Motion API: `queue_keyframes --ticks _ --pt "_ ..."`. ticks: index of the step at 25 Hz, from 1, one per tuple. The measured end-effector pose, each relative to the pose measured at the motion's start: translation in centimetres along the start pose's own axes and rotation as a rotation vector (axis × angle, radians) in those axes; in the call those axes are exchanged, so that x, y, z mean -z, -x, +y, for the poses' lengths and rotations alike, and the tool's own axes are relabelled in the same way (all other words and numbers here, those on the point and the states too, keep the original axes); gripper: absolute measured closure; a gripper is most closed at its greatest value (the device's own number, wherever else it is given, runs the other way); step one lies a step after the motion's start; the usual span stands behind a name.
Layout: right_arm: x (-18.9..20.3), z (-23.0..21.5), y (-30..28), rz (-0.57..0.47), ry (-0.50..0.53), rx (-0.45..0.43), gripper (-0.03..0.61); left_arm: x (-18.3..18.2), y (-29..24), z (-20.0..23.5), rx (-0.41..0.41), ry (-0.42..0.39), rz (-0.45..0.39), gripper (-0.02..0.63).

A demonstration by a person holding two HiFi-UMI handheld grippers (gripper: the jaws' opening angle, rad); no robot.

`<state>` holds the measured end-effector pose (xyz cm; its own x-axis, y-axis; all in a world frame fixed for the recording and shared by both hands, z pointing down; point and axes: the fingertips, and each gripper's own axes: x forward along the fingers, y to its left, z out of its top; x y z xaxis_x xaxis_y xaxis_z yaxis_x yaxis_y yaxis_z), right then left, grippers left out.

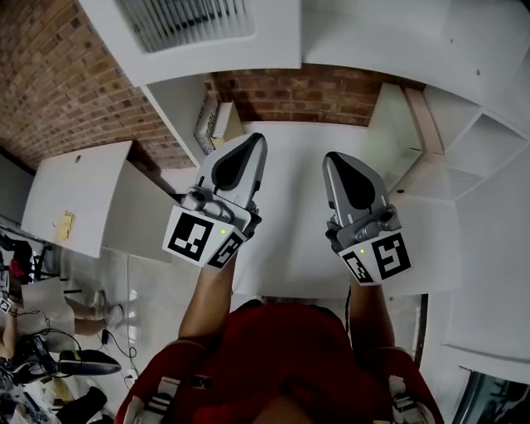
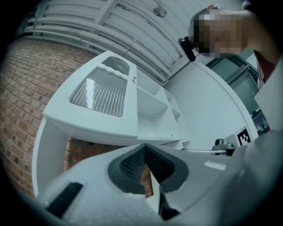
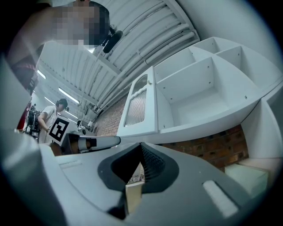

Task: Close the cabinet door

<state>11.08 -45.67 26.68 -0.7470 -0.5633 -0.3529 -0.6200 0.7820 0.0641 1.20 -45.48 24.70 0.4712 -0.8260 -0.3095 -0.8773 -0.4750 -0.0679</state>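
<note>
The white wall cabinet hangs above the counter, and its door (image 1: 190, 23) has a ribbed glass panel. That door (image 2: 104, 90) seems to lie flush with the cabinet front, beside the open shelves (image 3: 194, 88); a small knob (image 3: 150, 82) sits on its edge. My left gripper (image 1: 255, 139) points up towards the cabinet from below, shut and empty. Beside it my right gripper (image 1: 331, 157) is shut too, with nothing in it. Neither touches the door. In each gripper view the jaws meet at the tip, left gripper (image 2: 145, 145) and right gripper (image 3: 141, 145).
A white counter (image 1: 306, 166) runs under the cabinet against a brick wall (image 1: 306, 93). Open white shelves (image 1: 489, 141) stand to the right. A white table (image 1: 74, 199) is at the left, with clutter on the floor (image 1: 50, 356). A person (image 3: 48, 117) stands far off.
</note>
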Motion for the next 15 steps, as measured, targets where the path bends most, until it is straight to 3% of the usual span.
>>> queue_keyframes --ticks 15 --pt "0.5 1.1 1.6 0.027 0.005 0.019 0.566 -0.2 1.8 -0.9 -0.001 0.009 0.001 0.614"
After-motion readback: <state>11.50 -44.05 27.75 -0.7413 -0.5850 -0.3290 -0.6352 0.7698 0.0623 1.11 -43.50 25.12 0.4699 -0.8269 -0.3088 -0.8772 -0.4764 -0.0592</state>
